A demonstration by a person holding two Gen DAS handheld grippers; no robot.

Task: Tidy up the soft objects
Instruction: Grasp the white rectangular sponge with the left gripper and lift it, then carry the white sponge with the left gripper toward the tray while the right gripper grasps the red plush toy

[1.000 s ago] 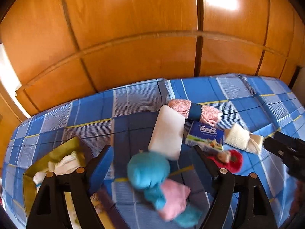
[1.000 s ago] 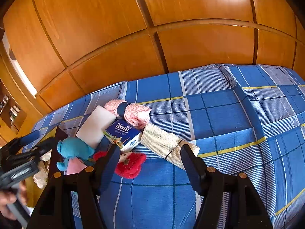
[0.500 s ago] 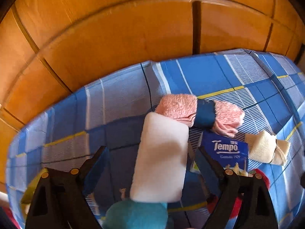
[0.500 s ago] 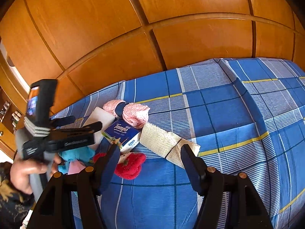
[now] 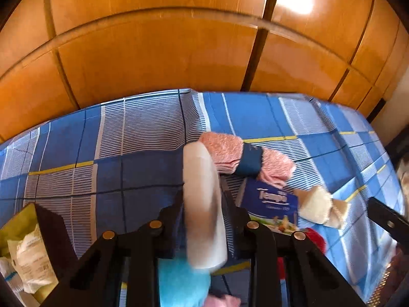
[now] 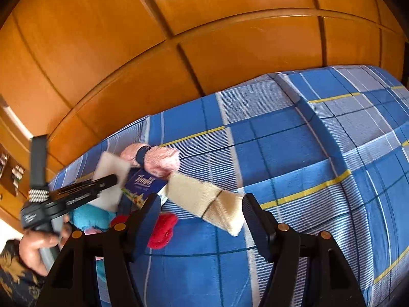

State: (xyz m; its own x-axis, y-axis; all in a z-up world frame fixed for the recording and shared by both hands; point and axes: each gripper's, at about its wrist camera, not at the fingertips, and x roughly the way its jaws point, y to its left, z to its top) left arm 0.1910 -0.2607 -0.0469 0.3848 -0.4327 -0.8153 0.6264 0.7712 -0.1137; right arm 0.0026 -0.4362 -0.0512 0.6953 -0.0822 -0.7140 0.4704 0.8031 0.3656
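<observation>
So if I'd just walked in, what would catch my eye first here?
Probably the left gripper, low in its own view: its jaws have just been closing and now pinch a white oblong foam sponge standing on edge. Just behind it on the blue checked bedspread lie a fluffy pink rolled towel with a navy band and a blue Tempo tissue pack. The right gripper hangs open over a cream rolled cloth.

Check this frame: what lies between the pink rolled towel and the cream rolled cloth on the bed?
The blue Tempo tissue pack lies between pink towel and cream cloth, shown in both wrist views.
</observation>
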